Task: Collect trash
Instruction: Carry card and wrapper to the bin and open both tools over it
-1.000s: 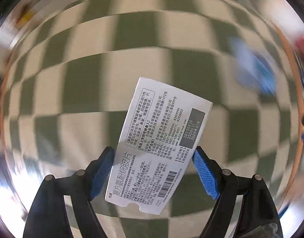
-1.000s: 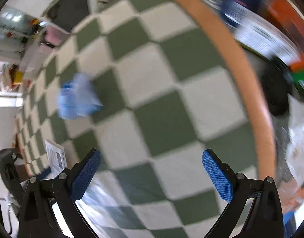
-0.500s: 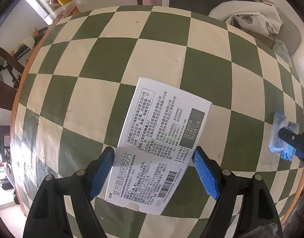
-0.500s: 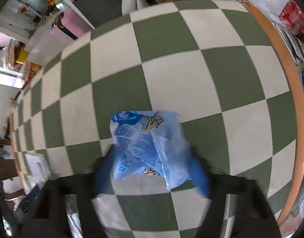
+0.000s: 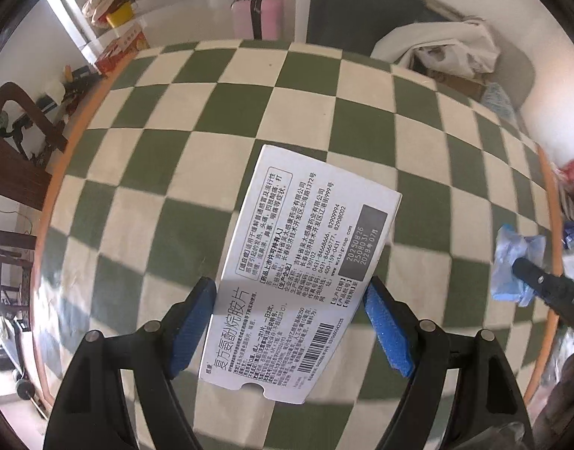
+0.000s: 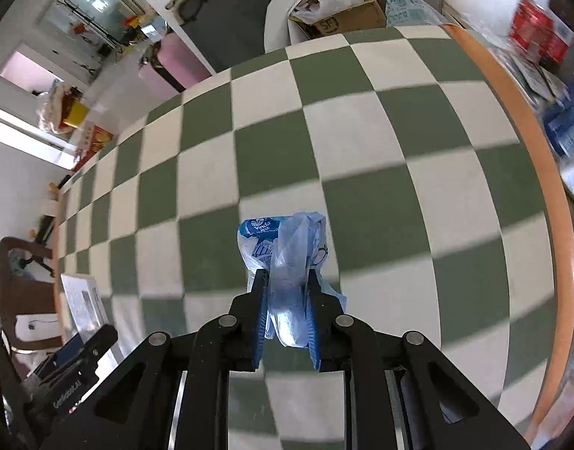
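Observation:
My left gripper (image 5: pixel 290 318) is shut on a white medicine box (image 5: pixel 305 262) with black print, held above the green and white checked table (image 5: pixel 212 112). My right gripper (image 6: pixel 287 300) is shut on a crumpled blue plastic tissue wrapper (image 6: pixel 287 247), lifted above the table (image 6: pixel 361 131). In the left wrist view the wrapper (image 5: pixel 511 262) and the right gripper's finger show at the right edge. In the right wrist view the box (image 6: pixel 82 303) and the left gripper show at the lower left.
The round table has an orange rim (image 6: pixel 541 157). Beyond it stand a pink suitcase (image 5: pixel 257 15), a cardboard box with white cloth (image 6: pixel 339 15), a dark wooden chair (image 5: pixel 17 142), and red and blue packs (image 6: pixel 541 41) at the right.
My right gripper moved over the blue wrapper, shut on it and lifted it. My left gripper kept hold of the box and rose, so more of the table shows.

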Action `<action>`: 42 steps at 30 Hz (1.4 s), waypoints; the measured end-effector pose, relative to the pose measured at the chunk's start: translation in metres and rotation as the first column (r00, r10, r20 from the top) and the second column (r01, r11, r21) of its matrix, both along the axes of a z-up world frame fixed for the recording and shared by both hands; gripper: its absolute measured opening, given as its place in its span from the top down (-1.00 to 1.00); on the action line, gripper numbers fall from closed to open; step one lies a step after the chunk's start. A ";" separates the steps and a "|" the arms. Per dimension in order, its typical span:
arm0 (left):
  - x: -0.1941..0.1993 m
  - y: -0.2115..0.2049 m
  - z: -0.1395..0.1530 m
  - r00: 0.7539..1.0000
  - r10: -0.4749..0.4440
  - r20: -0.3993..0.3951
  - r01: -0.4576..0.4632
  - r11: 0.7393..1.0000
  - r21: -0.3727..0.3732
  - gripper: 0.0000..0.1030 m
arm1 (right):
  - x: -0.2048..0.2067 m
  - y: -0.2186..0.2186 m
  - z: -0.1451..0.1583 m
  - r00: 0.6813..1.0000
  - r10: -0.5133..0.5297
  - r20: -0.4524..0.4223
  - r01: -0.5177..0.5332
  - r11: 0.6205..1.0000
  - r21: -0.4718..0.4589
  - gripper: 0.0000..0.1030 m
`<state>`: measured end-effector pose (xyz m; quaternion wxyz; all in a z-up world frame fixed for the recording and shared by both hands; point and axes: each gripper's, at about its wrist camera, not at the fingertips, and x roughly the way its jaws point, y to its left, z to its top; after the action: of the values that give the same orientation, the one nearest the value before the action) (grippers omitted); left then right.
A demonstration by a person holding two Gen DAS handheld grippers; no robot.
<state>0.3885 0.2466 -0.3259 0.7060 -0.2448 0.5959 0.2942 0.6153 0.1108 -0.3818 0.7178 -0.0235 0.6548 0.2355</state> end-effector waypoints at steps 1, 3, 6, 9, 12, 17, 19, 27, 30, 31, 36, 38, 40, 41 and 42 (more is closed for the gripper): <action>-0.007 -0.004 0.006 1.000 -0.007 0.010 0.007 1.000 0.004 -0.53 | -0.011 -0.007 0.004 1.000 -0.001 0.002 0.001 1.000 0.009 0.64; -0.028 -0.014 0.022 0.999 -0.026 0.033 0.025 1.000 0.012 -0.53 | -0.037 -0.021 0.015 1.000 -0.004 0.008 0.004 1.000 0.029 0.64; -0.056 -0.031 0.038 0.996 -0.062 0.059 0.061 0.998 0.027 -0.53 | -0.080 -0.055 0.037 1.000 -0.002 0.022 0.001 0.999 0.050 0.64; -0.098 -0.048 0.058 0.990 -0.105 0.093 0.102 0.994 0.036 -0.53 | -0.138 -0.076 0.057 0.999 0.005 0.033 -0.008 0.997 0.072 0.64; -0.148 -0.065 0.075 0.980 -0.148 0.132 0.145 0.989 0.036 -0.53 | -0.197 -0.094 0.074 0.998 0.016 0.055 -0.020 0.996 0.082 0.64; -0.237 -0.094 0.078 0.965 -0.213 0.151 0.220 0.975 -0.027 -0.53 | -0.311 -0.136 0.092 0.997 -0.037 0.068 0.031 0.996 0.089 0.64; -0.268 -0.106 0.074 0.963 -0.229 0.145 0.239 0.969 -0.063 -0.53 | -0.359 -0.155 0.091 0.997 -0.071 0.041 0.067 0.994 0.084 0.64; -0.371 -0.147 -0.008 0.974 -0.225 0.027 0.224 0.942 -0.251 -0.53 | -0.497 -0.210 0.037 0.990 -0.090 -0.112 0.090 0.996 -0.003 0.64; -0.391 -0.154 -0.071 0.982 -0.189 -0.028 0.171 0.934 -0.314 -0.53 | -0.527 -0.224 -0.011 0.981 -0.082 -0.177 0.078 0.997 -0.028 0.63; -0.396 -0.154 -0.098 0.984 -0.171 -0.044 0.147 0.932 -0.332 -0.53 | -0.533 -0.227 -0.030 0.978 -0.080 -0.194 0.074 0.997 -0.034 0.63; -0.404 -0.153 -0.238 0.991 -0.099 -0.093 0.050 0.901 -0.431 -0.53 | -0.559 -0.237 -0.165 0.957 -0.067 -0.282 0.053 0.997 -0.058 0.63; -0.401 -0.154 -0.296 0.994 -0.073 -0.084 0.023 0.873 -0.488 -0.53 | -0.564 -0.239 -0.232 0.949 -0.061 -0.310 0.045 0.997 -0.061 0.63; -0.397 -0.158 -0.344 0.994 -0.075 -0.080 0.020 0.844 -0.535 -0.54 | -0.566 -0.239 -0.282 0.940 -0.054 -0.337 0.036 0.998 -0.061 0.63; -0.394 -0.161 -0.366 0.993 -0.087 -0.083 0.028 0.840 -0.541 -0.54 | -0.569 -0.240 -0.314 0.934 -0.051 -0.354 0.033 0.998 -0.057 0.63; -0.391 -0.162 -0.380 0.991 -0.102 -0.090 0.038 0.844 -0.535 -0.55 | -0.570 -0.240 -0.339 0.930 -0.049 -0.364 0.029 0.998 -0.059 0.63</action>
<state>-0.0020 0.0846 -0.7063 0.5854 -0.3914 0.7021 0.1055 0.0457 -0.1292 -0.7204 0.5872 0.0147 0.7831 0.2040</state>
